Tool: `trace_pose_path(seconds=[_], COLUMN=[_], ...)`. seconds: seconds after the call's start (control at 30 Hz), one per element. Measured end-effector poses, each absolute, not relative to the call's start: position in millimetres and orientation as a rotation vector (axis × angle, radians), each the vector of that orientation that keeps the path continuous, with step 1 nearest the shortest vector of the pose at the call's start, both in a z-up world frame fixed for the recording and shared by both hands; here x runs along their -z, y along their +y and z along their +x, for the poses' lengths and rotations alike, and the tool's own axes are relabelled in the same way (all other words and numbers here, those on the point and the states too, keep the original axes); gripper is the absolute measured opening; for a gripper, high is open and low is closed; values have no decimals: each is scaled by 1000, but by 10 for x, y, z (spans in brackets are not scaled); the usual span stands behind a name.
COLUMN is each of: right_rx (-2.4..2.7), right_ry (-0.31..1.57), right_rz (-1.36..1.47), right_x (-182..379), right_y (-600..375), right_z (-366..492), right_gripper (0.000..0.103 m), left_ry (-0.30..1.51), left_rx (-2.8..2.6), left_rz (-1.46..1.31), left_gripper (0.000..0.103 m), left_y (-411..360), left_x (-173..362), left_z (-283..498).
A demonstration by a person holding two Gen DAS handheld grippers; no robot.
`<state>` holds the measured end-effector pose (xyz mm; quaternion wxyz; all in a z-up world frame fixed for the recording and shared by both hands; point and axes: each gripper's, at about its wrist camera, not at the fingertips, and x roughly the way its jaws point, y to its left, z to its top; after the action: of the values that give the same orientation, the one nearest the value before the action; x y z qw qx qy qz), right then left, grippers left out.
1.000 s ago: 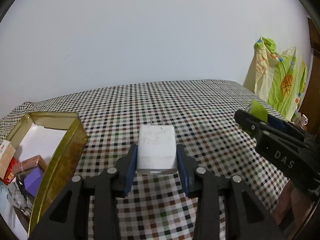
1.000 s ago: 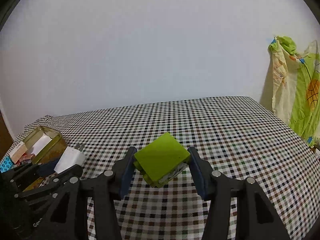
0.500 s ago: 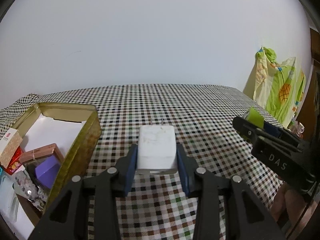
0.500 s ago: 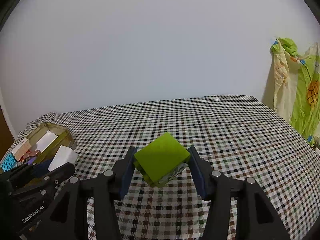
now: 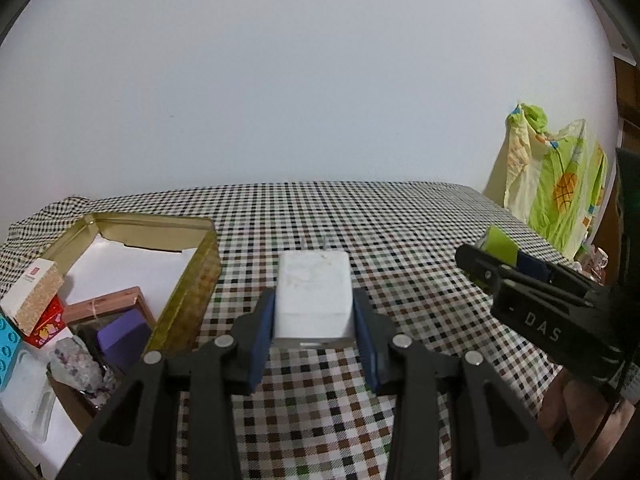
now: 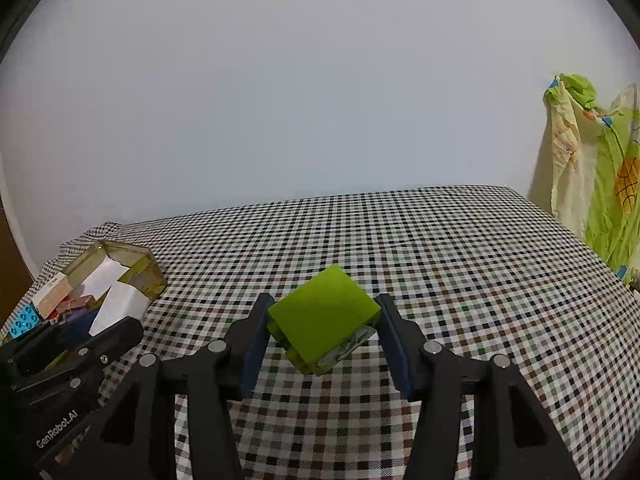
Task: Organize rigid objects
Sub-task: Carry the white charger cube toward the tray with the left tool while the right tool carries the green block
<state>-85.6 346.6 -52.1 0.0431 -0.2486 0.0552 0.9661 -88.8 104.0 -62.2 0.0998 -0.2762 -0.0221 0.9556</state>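
Note:
My left gripper (image 5: pixel 314 312) is shut on a white charger block (image 5: pixel 314 294) with two prongs pointing away, held above the checkered cloth just right of a gold tin box (image 5: pixel 188 276). The tin holds several small items: a cork-sided box (image 5: pixel 34 294), a purple block (image 5: pixel 122 338), a brown frame (image 5: pixel 102 306). My right gripper (image 6: pixel 322 334) is shut on a lime green block (image 6: pixel 324 318), tilted corner-up, over the middle of the cloth. In the right wrist view the tin (image 6: pixel 140 274) lies far left, behind the left gripper (image 6: pixel 76 354) and its charger (image 6: pixel 120 306).
The checkered tablecloth (image 6: pixel 440 260) covers the whole table. A green and yellow patterned cloth (image 5: pixel 556 188) hangs at the far right by the wall. A blue studded brick (image 5: pixel 6 350) and a rough stone (image 5: pixel 78 366) lie at the tin's near end.
My left gripper has moved left toward the tin with the charger, so more of the tin's inside shows. The right gripper holds the green block about where it was.

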Motion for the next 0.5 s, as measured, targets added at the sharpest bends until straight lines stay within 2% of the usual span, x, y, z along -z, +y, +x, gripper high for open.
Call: trace_pose_path(seconds=[0.5], right_rx=[-3038], right_ry=[172], right_rz=[-742], right_x=[492], right_y=[3302], right_z=[-788], right_gripper=[54], left_ry=[-33], left_rx=[-2909], left_rz=[-731], left_gripper=[37], left_y=[940], left_x=[558], left_z=[-689])
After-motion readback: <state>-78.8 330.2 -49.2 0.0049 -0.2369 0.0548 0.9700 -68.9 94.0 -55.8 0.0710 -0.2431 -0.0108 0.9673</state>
